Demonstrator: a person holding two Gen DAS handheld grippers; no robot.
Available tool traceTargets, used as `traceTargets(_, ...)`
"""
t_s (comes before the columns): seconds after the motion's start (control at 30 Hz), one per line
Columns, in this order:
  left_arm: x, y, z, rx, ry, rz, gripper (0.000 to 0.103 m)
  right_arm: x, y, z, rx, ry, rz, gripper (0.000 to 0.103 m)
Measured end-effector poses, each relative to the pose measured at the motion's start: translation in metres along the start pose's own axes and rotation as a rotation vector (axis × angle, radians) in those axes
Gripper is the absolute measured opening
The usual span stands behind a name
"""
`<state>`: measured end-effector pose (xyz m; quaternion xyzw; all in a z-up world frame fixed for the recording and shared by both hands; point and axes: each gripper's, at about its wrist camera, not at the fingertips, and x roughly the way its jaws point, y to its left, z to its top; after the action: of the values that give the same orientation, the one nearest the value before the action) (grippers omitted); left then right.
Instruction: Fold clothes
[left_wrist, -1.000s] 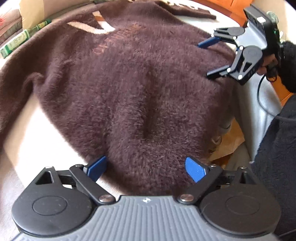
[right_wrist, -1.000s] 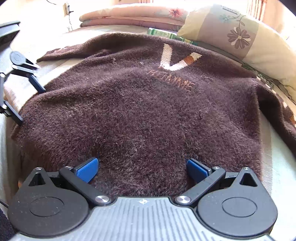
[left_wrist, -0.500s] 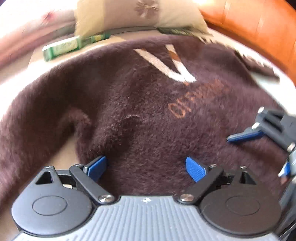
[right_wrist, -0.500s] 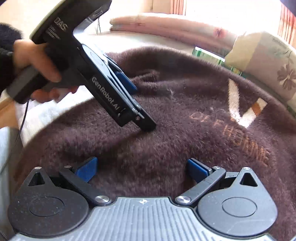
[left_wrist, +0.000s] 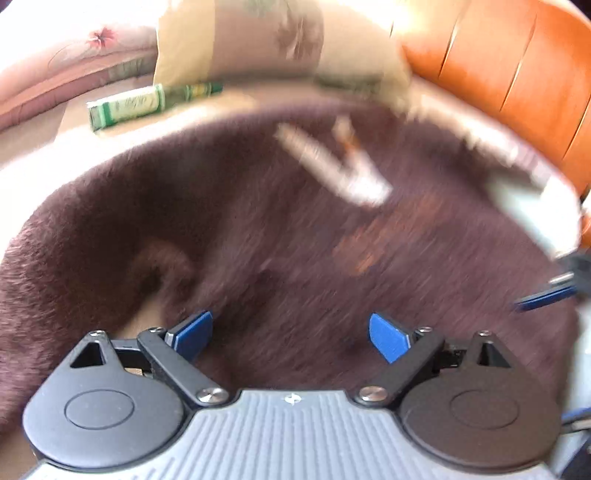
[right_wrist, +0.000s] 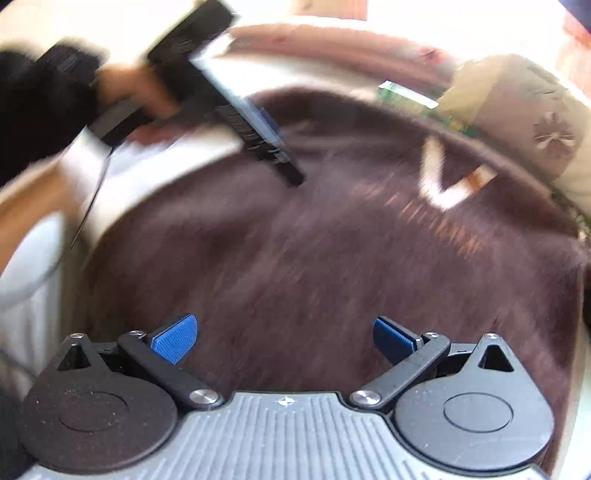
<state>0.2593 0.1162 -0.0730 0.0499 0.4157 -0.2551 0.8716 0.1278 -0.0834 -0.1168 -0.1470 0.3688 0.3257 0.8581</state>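
A fuzzy dark brown sweater (left_wrist: 280, 236) with a white V and orange lettering lies spread on a bed; both views are motion-blurred. My left gripper (left_wrist: 291, 338) hovers open just over its near part, with nothing between the blue pads. A blue fingertip (left_wrist: 543, 297) of my right gripper pokes in at the right edge. In the right wrist view the sweater (right_wrist: 332, 266) fills the middle and my right gripper (right_wrist: 283, 341) is open above it. The left gripper (right_wrist: 273, 136), held by a hand (right_wrist: 140, 92), points down at the sweater's far left part.
A floral pillow (left_wrist: 280, 48) and a green box (left_wrist: 129, 105) lie beyond the sweater's collar. An orange wooden headboard (left_wrist: 517, 74) rises at the right. The pillow (right_wrist: 528, 122) also shows in the right wrist view, and a black sleeve (right_wrist: 40, 103) is at the left.
Both cameras have swung from opposite sweater edges toward its middle and collar. The left gripper came into the right view, then drew back a little. Both grippers stay open.
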Motion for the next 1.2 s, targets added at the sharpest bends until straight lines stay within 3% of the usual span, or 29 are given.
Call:
traceTargets(0.13, -0.002, 0.006, 0.012, -0.074, -0.077, -0.072, 0.093, 0.006, -0.031, 0.013, 0.156, -0.026, -0.042, 0.103)
traceTargets(0.33, 0.026, 0.049, 0.024, -0.253, -0.006, 0.006, 0.091, -0.007, -0.061, -0.024, 0.224, 0.017, -0.145, 0.103)
traceTargets(0.43, 0.019, 0.069, 0.025, -0.298, -0.015, 0.021, 0.072, -0.015, -0.076, -0.051, 0.232, 0.050, -0.213, 0.103)
traceTargets(0.5, 0.014, 0.071, 0.024, -0.307, -0.007, 0.013, 0.072, -0.028, -0.089, -0.065, 0.281, 0.030, -0.192, 0.103)
traceTargets(0.63, 0.007, 0.034, 0.029, -0.220, 0.000, 0.037, 0.080, -0.047, -0.104, -0.064, 0.331, -0.021, -0.208, 0.103)
traceTargets(0.7, 0.007, 0.003, 0.030, -0.138, 0.003, -0.009, 0.080, -0.053, -0.107, -0.056, 0.348, -0.076, -0.174, 0.103)
traceTargets(0.8, 0.010, -0.050, 0.025, 0.018, 0.023, -0.045, 0.081, -0.037, -0.100, -0.045, 0.317, -0.080, -0.142, 0.103)
traceTargets(0.9, 0.017, -0.093, 0.007, 0.204, 0.081, 0.039, 0.081, -0.011, -0.093, -0.049, 0.288, 0.015, -0.156, 0.103)
traceTargets(0.97, 0.019, -0.109, -0.014, 0.285, 0.139, 0.129, 0.082, -0.014, -0.084, -0.061, 0.222, 0.007, -0.180, 0.103)
traceTargets(1.1, -0.007, -0.088, -0.045, 0.174, 0.156, 0.138, 0.092, -0.033, -0.086, -0.081, 0.239, 0.021, -0.179, 0.103)
traceTargets(1.2, -0.030, -0.073, -0.061, 0.099, 0.189, 0.175, 0.092, -0.040, -0.088, -0.091, 0.251, 0.014, -0.181, 0.103)
